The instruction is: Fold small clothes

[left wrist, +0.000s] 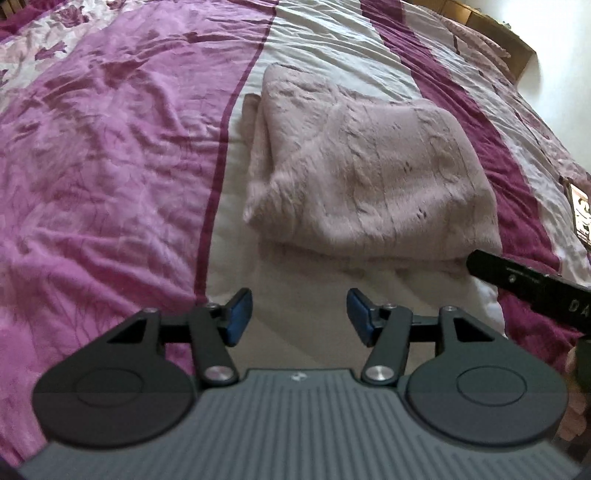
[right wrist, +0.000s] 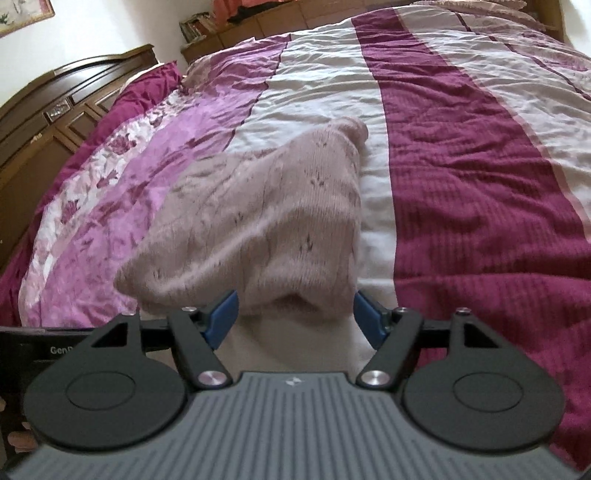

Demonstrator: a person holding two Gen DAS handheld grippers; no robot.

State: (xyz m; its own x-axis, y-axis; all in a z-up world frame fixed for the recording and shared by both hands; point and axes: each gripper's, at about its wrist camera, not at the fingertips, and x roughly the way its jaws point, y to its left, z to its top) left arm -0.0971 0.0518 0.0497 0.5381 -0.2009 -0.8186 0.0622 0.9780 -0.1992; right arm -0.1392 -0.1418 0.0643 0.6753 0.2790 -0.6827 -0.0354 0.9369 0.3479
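The left gripper (left wrist: 299, 317) tilts steeply down toward the bed, its 2 blue pads (left wrist: 239, 317) parted with nothing between them; the grip is released and only the cream stripe of the bedspread (left wrist: 110, 177) shows in the gap. The right gripper (right wrist: 295, 318) also slants down, at a shallower angle, its pads (right wrist: 221, 319) spread wider and likewise empty; the near edge of the knitted garment (right wrist: 258, 221) sits just beyond the fingertips, not pressed by them.

The pale pink knitted garment (left wrist: 362, 177) lies folded into a thick pad on the cream stripe in the middle of the bed, its folded edge toward both grippers.

In the left wrist view the body of the other gripper enters from the right edge as a black bar, near the garment's near right corner. A small printed item (left wrist: 580, 214) lies at the bed's right side.

Only the right wrist view shows the dark wooden headboard (right wrist: 55, 110), a magenta pillow (right wrist: 147, 88) and a low wooden shelf (right wrist: 229, 29) against the wall.
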